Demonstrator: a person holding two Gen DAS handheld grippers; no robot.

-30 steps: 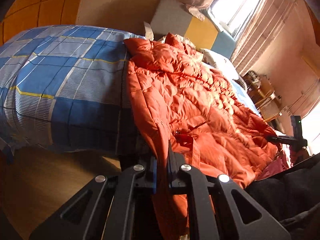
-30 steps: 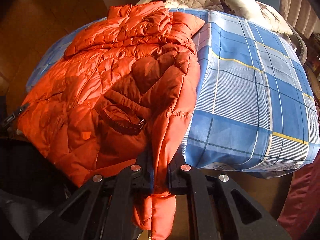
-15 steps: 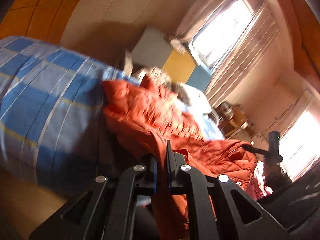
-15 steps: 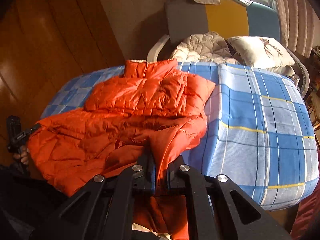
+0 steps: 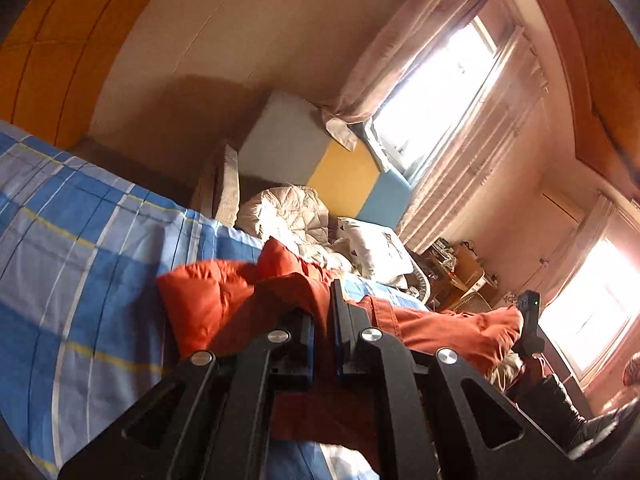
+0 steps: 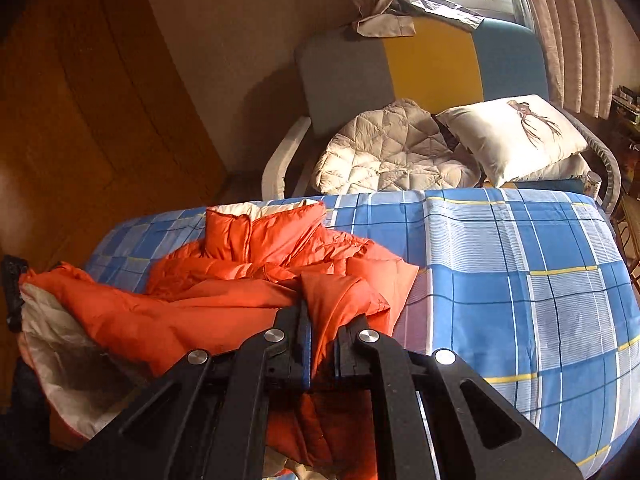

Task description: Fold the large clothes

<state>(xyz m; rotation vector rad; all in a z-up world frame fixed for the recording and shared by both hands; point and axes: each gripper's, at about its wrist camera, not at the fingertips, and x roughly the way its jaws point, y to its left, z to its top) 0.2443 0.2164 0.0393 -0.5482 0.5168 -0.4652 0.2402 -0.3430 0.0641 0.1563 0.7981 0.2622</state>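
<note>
An orange puffer jacket lies bunched on a bed with a blue checked cover, its collar toward the headboard and its pale lining showing at the left. My right gripper is shut on the jacket's hem, which hangs below the jaws. In the left wrist view the same orange jacket stretches across the blue checked cover, and my left gripper is shut on another part of its hem. The other gripper shows at the far right, holding the lifted edge.
A quilted beige cushion and a white pillow with a bird print lie at the head of the bed, before a grey, yellow and blue headboard. Curtained windows are bright. A wooden wall runs along the left.
Both grippers have risen and moved toward the headboard with the jacket's hem, so the lower half now folds over the upper half. Both views have tilted upward.
</note>
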